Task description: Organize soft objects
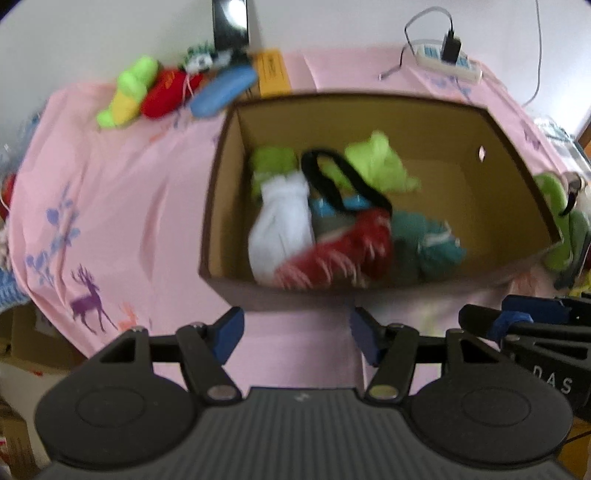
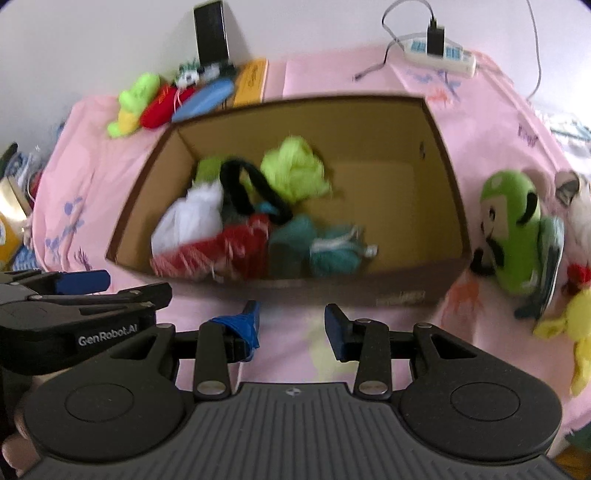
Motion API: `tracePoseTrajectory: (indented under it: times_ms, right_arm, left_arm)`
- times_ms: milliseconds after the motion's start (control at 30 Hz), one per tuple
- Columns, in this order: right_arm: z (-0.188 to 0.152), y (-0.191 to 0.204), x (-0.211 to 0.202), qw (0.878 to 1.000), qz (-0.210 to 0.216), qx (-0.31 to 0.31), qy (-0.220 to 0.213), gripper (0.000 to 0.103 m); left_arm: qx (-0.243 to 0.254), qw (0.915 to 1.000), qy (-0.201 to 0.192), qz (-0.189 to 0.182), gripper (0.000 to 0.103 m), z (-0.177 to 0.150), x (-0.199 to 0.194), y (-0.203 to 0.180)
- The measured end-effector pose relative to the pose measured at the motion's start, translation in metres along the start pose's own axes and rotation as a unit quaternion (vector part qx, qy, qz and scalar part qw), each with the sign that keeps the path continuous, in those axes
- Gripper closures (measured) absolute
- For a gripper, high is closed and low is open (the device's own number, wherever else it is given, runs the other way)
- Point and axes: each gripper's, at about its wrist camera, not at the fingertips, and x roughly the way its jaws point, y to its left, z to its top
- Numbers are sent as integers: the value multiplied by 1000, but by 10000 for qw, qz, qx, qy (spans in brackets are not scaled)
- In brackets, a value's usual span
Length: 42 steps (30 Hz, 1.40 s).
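A brown cardboard box [image 1: 436, 122] [image 2: 436, 177] stands on the pink cloth and holds several soft things: a white cloth [image 1: 280, 225], a red striped piece [image 1: 343, 254], a teal piece [image 1: 424, 243], lime green pieces [image 1: 376, 162] and a black band [image 1: 332, 184]. My left gripper [image 1: 297, 332] is open and empty, in front of the box's near wall. My right gripper [image 2: 291, 325] is open and empty, also in front of the box. A green plush toy [image 2: 513, 221] lies right of the box. Green, red and blue soft toys [image 1: 162, 92] lie at the far left.
A white power strip [image 1: 447, 62] with a black charger lies at the far right on the pink cloth [image 1: 110, 192]. A black upright device [image 1: 231, 26] and an orange packet [image 1: 273, 70] stand behind the box. A yellow toy [image 2: 576, 332] lies at right.
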Motion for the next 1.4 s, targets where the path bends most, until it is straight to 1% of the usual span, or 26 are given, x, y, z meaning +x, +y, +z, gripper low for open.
tracePoseTrajectory:
  times_ms: [233, 467, 667, 800, 900, 967, 1033, 1100, 1167, 1300, 1400]
  right_arm:
    - [-13, -2, 13, 9989, 9, 229, 408, 81]
    - [-15, -3, 15, 9983, 57, 297, 491, 80]
    - [-17, -3, 17, 9970, 127, 308, 696, 80]
    - [-24, -7, 25, 9936, 215, 324, 1056, 80]
    - [-33, -9, 30, 9923, 164, 283, 1193, 80]
    - [-38, -8, 33, 9922, 163, 204, 1219, 80]
    - [-42, -4, 35, 9938, 41, 17, 1114, 80]
    - [-44, -4, 36, 9953, -128, -149, 945, 80]
    - [-46, -5, 37, 9956, -217, -188, 893, 80]
    - [-49, -9, 36, 9955, -172, -179, 910, 80]
    - [-48, -7, 31, 9965, -83, -279, 785, 80]
  left_arm:
    - [9, 9986, 520, -90, 41, -16, 22, -1]
    - [-18, 9983, 580, -39, 41, -19, 23, -1]
    - [85, 9969, 769, -119, 41, -27, 28, -3]
    - [234, 9936, 1071, -286, 41, -40, 37, -2]
    - [322, 9923, 1173, -229, 41, -49, 44, -3]
    - [345, 9924, 1153, -259, 41, -55, 46, -4]
    - [379, 9940, 994, -268, 41, -60, 45, -5]
    - [438, 9953, 847, -190, 41, -65, 45, -7]
    - [476, 9959, 765, -89, 41, -67, 47, -8]
    - [401, 9970, 661, 27, 41, -70, 44, -10]
    - [335, 9983, 467, 134, 41, -69, 37, -10]
